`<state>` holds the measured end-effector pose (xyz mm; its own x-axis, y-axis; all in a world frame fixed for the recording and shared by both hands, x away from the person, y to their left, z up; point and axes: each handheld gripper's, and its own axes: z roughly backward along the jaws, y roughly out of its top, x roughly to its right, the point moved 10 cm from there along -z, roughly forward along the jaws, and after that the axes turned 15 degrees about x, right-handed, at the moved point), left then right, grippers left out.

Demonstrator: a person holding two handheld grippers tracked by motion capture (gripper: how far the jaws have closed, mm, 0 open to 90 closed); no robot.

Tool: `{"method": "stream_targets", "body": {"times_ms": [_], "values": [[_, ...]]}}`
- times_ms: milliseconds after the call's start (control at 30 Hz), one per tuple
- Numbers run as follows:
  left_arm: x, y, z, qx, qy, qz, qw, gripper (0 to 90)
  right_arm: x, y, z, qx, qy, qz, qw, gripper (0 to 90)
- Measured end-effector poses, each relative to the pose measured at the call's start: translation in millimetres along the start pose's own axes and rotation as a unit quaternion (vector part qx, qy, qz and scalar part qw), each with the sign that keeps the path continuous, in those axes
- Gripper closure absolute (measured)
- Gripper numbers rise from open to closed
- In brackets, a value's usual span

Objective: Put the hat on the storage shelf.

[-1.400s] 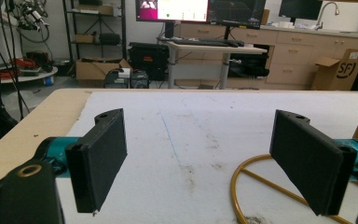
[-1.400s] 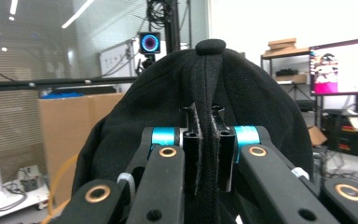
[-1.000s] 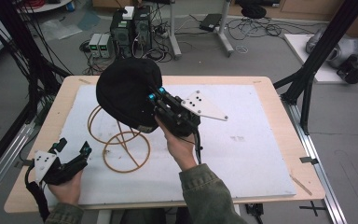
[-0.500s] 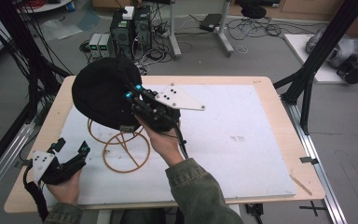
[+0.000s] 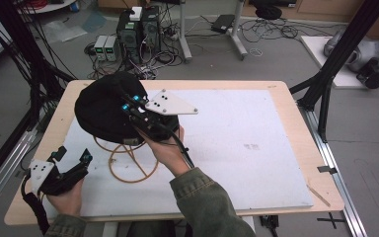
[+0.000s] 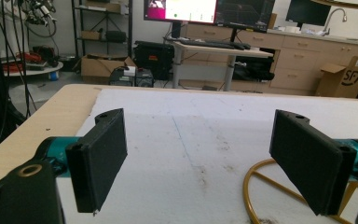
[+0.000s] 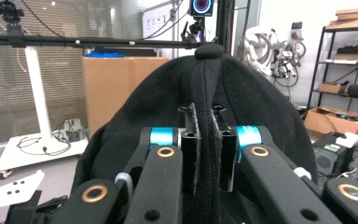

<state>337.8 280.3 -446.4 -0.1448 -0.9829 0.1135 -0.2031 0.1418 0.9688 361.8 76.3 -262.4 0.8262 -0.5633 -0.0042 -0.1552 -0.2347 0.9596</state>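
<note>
Black cap (image 5: 103, 111) pinched at one fold by right claw (image 5: 128, 106) (left claw (image 5: 71, 158) spread, idle) could slip beside gold wire stand (image 5: 131, 163).

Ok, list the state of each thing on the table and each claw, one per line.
Black hat: pinched by a fold, held over the stand.
Gold wire stand: upright on the white mat, bare.
Right claw: shut on the hat.
Left claw: open, empty, low beside the stand.

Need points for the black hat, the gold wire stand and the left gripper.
black hat (image 5: 101, 111), high view, on its crown.
gold wire stand (image 5: 112, 169), high view, on the base ring's left side.
left gripper (image 6: 198, 161), left gripper view, midway between its open fingers.
</note>
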Motion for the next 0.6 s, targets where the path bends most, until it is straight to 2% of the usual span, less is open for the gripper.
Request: {"method": "stream_targets", "body": {"times_ms": [67,200,433,600], "values": [[0.1,-0.4,0.0,-0.001,0.000,0.001,1.0000,19.1,-1.2,-2.0,-0.6,-0.006,0.003,0.000,1.0000,78.7],[0.9,-1.0,0.3,-0.004,-0.002,-0.001,1.0000,19.2,-4.5,-8.3,-0.1,-0.020,0.006,0.010,0.9997,79.0],[1.7,-1.2,0.3,-0.004,-0.003,0.000,1.0000,19.2,-4.0,-15.3,3.7,-0.027,0.002,0.008,0.9996,79.1],[1.4,-2.0,0.1,-0.005,-0.003,0.000,1.0000,19.2,-4.7,-21.1,7.7,-0.034,0.001,0.011,0.9994,75.3]]}}
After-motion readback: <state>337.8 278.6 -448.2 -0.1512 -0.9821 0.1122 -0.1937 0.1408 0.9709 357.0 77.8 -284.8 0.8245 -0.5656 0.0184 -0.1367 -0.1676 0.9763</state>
